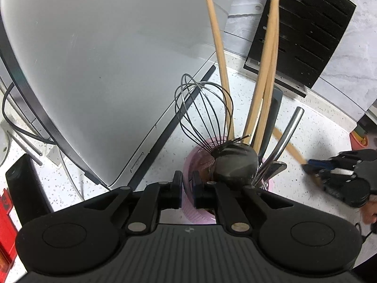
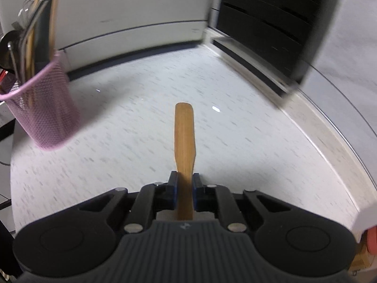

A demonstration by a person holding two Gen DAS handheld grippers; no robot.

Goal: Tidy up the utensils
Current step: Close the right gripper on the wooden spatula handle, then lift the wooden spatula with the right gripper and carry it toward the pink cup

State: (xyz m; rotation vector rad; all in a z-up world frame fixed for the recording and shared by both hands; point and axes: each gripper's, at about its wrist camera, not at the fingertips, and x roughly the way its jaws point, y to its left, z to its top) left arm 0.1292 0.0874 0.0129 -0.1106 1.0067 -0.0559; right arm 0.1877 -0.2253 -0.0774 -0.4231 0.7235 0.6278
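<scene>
Mesh cup [image 2: 47,108]: pink. Spatula [image 2: 184,136]: honey-brown wood. Countertop [image 2: 141,127]: white, grey-speckled. Whisk [image 1: 202,108]: dark wire. Knife block [image 1: 304,30]: black.

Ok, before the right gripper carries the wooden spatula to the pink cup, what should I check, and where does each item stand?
1. Right gripper shut on the spatula: ok, pads press both sides of the handle.
2. Spatula clear of the counter: cannot tell; the picture is blurred.
3. Left gripper steadying the cup: ok, shut on its near rim.
4. Room in the cup: not ok, crowded with a whisk, wooden handles and a metal handle.
5. Path from spatula to cup: ok, bare counter between them.
</scene>
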